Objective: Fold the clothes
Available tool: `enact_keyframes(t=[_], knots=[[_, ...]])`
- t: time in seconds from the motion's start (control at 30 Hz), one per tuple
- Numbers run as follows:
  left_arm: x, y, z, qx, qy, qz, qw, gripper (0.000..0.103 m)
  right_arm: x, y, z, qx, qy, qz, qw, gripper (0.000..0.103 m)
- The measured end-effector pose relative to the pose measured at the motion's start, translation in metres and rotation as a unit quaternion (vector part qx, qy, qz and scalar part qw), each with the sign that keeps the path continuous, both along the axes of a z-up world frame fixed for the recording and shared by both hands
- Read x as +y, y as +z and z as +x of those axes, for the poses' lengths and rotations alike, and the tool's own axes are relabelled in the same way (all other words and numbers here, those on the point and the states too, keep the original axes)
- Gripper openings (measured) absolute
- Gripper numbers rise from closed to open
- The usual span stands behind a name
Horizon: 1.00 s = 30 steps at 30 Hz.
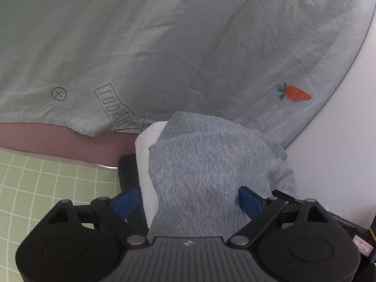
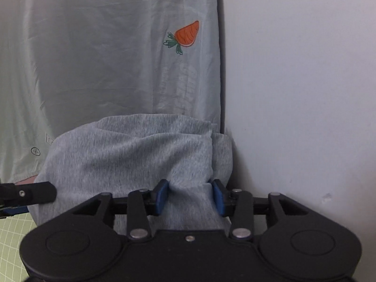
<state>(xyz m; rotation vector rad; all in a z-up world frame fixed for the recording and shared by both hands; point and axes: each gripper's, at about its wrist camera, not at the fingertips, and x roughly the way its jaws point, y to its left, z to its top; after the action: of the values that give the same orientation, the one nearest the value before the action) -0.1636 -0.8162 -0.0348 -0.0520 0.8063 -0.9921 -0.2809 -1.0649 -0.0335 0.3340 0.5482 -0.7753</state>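
A heathered grey garment (image 1: pixel 206 164) rises bunched straight in front of the left wrist camera. It lies between the fingers of my left gripper (image 1: pixel 189 199), whose blue pads (image 1: pixel 250 203) stand wide apart, so that gripper is open. A white cloth layer (image 1: pixel 144 155) shows at the garment's left side. In the right wrist view the same grey garment (image 2: pixel 131 155) hangs in folds, and my right gripper (image 2: pixel 190 196) is shut on a pinched bunch of it. One finger of the left gripper (image 2: pixel 35 192) reaches in at the garment's left edge.
Behind lies a large pale grey-green cloth (image 1: pixel 164 47) printed with a carrot (image 1: pixel 295 93) and an arrow label. Below it are a pink layer (image 1: pixel 47 138) and a green grid-patterned sheet (image 1: pixel 47 188). A white wall (image 2: pixel 305 94) stands close on the right.
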Motion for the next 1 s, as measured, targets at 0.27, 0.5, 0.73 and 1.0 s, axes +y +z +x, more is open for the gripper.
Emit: enact_keyframes(t=[0.27,0.5,0.73,1.0], knots=[[0.046,0.034,-0.05,-0.127,-0.001,0.018,0.9918,0.103,0.052,0.026,-0.042,-0.025,0.001,-0.024,0.999,0.086],[0.134,0.063,-0.113,-0.161,0.045,0.007,0.9859,0.103,0.135,0.044,-0.102,-0.036,0.0,-0.022,0.999,0.089],[0.199,0.064,-0.16,-0.182,0.03,0.04,0.982,0.103,0.218,0.059,-0.158,-0.03,-0.007,-0.023,0.999,0.088],[0.255,0.047,-0.197,-0.18,0.007,0.073,0.9809,0.103,0.274,0.046,-0.205,-0.015,-0.037,0.006,0.999,0.088]])
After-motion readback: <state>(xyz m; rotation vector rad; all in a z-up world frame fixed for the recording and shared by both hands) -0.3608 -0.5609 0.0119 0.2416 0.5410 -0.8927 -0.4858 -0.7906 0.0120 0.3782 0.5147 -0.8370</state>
